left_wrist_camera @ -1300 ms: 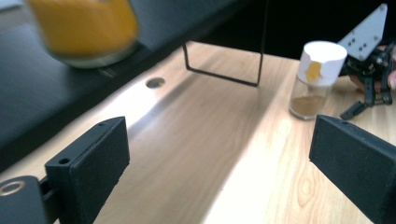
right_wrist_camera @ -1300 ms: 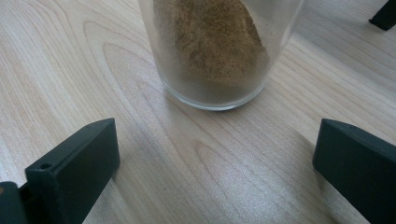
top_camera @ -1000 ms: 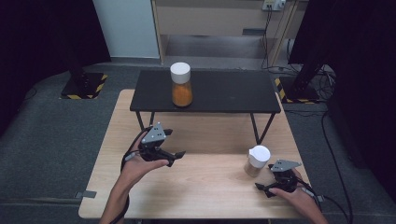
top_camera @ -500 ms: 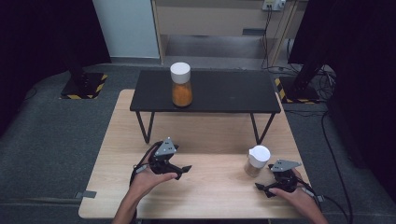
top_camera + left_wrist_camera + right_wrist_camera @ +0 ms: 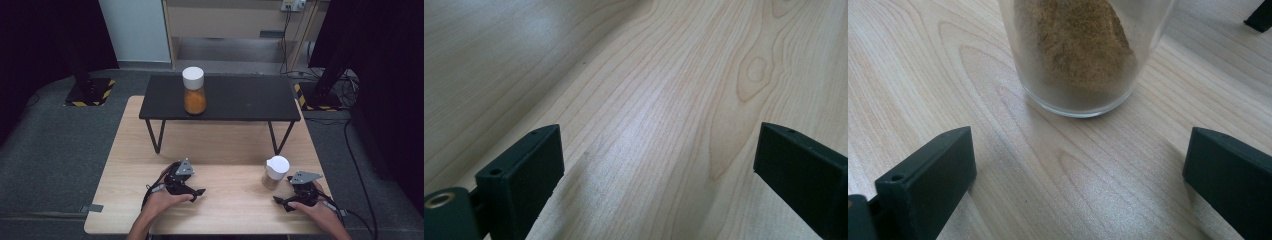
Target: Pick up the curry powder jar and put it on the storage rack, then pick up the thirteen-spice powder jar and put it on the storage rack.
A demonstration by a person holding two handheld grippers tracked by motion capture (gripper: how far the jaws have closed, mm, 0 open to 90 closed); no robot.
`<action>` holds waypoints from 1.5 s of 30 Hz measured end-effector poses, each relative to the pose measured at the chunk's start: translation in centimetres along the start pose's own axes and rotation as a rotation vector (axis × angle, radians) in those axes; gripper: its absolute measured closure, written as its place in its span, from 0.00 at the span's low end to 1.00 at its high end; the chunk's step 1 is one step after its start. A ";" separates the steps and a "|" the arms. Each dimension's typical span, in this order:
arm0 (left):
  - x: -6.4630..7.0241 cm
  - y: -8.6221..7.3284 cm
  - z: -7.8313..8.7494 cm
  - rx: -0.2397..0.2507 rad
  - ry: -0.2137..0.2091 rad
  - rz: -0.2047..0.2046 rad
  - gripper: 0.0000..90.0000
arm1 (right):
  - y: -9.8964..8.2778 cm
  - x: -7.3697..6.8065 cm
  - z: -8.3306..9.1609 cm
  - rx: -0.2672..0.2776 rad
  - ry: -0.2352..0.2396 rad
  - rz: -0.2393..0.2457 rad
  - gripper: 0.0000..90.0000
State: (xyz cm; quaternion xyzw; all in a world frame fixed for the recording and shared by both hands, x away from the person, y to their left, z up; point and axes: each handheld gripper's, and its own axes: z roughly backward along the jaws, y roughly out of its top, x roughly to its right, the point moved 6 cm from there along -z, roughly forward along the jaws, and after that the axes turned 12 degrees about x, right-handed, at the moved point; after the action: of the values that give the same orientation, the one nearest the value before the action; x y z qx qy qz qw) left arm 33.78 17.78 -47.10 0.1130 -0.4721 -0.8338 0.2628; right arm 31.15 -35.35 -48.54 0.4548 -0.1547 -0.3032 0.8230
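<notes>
Hands first, high view: both come in from the six o'clock edge of the wooden table point(image 5: 225, 145), one gripper each. The left gripper point(image 5: 199, 191) lies low over the wood at about seven o'clock of the tabletop, jaws pointing toward three o'clock and spread, nothing in them. The right gripper point(image 5: 278, 201) sits at about five o'clock, jaws pointing toward nine o'clock and also spread. Just off its tip, at roughly eleven o'clock from it, stands the small jar point(image 5: 275, 172): white cap, clear body, brownish powder inside, upright on the wood, not touched by either gripper. Count from up here: two grippers, two hands, two jars. The second one, a taller jar point(image 5: 194, 90) with a white cap and orange filling, stands upright on the black bench point(image 5: 250, 97) at the twelve o'clock end of the table, well apart from both hands.

Left gripper view: two black jaws rise from the bottom corners, wide apart, with bare wood grain between them.

Right gripper view: same deal, two black jaws far apart at the bottom corners. The small jar's glass base point(image 5: 1083, 65) sits at twelve o'clock, ahead of the jaws and not between them. You can see tan powder heaped inside and a rounded clear bottom resting flat on the table.
</notes>
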 end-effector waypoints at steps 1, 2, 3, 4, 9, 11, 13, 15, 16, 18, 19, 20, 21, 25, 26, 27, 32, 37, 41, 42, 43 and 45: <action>0.0 -0.1 -0.1 -0.003 0.000 -0.002 0.05 | 0.0 0.0 0.0 0.000 0.000 0.000 0.01; 0.1 -0.1 -0.2 -0.008 0.002 -0.007 0.05 | 0.0 0.0 0.0 0.000 0.000 0.000 0.01; 0.1 -0.1 -0.3 -0.017 0.004 -0.013 0.05 | 0.0 0.0 0.0 0.000 0.000 0.000 0.01; 0.1 -0.1 -0.3 -0.024 0.004 -0.014 0.05 | 0.0 0.0 0.0 0.000 0.000 0.000 0.01; 0.2 -0.2 -0.7 -0.042 0.011 -0.022 0.05 | 0.0 0.0 0.0 0.000 0.000 0.000 0.01; 0.4 -0.2 -0.9 -0.049 0.016 -0.031 0.05 | 0.0 0.0 0.0 0.000 0.000 0.000 0.01; 0.5 -0.2 -1.1 -0.054 0.017 -0.034 0.04 | 0.0 0.0 0.0 0.000 0.000 0.000 0.01; 0.6 -0.2 -1.2 -0.049 0.022 -0.033 0.04 | 0.0 0.0 0.0 0.000 0.000 0.000 0.01; 0.6 -0.3 -1.2 -0.046 0.023 -0.031 0.04 | 0.0 0.0 0.0 0.000 0.000 0.000 0.01; 0.5 -0.4 -1.2 -0.041 0.022 -0.029 0.03 | 0.0 0.0 0.0 0.000 0.000 -0.001 0.01; 0.5 -0.5 -1.2 -0.036 0.022 -0.030 0.02 | 0.0 0.0 0.0 0.000 0.000 0.000 0.01; 0.5 -0.6 -1.3 -0.031 0.022 -0.029 0.02 | 0.0 0.0 0.0 0.000 0.000 0.000 0.01; 0.5 -0.6 -1.3 -0.029 0.024 -0.031 0.01 | 0.0 0.0 0.0 0.000 0.000 0.000 0.01; 0.7 -0.6 -1.4 -0.032 0.021 -0.033 0.00 | 0.0 0.0 0.0 0.000 0.000 0.000 0.01; 0.7 -0.6 -1.4 -0.032 0.020 -0.033 0.00 | 0.0 0.0 0.0 0.000 0.000 -0.001 0.01; 0.6 -0.6 -1.4 -0.032 0.018 -0.035 0.00 | 0.0 0.0 0.0 0.000 0.000 0.000 0.01; 0.6 -0.6 -1.4 -0.032 0.018 -0.035 0.00 | 0.0 0.0 0.0 0.000 0.000 0.000 0.01; 0.6 -0.6 -1.4 -0.032 0.018 -0.035 0.00 | 0.0 0.0 0.0 0.000 0.000 0.000 0.01; 0.7 -0.6 -1.4 -0.031 0.019 -0.034 0.00 | 0.0 0.0 0.0 0.000 0.000 0.000 0.01; 0.7 -0.6 -1.4 -0.031 0.019 -0.034 0.00 | 0.0 0.0 0.0 0.000 0.000 0.000 0.01; 0.7 -0.6 -1.4 -0.032 0.019 -0.034 0.00 | 0.0 0.0 0.0 0.000 0.000 0.000 0.01; 0.6 -0.6 -1.4 -0.032 0.019 -0.034 0.00 | 0.0 0.0 0.0 0.000 0.000 0.000 0.01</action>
State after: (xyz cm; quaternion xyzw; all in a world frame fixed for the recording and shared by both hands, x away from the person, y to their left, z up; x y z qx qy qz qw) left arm 33.65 16.66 -48.30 0.1246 -0.4543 -0.8446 0.2546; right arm 31.09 -35.37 -48.54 0.4547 -0.1547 -0.3034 0.8229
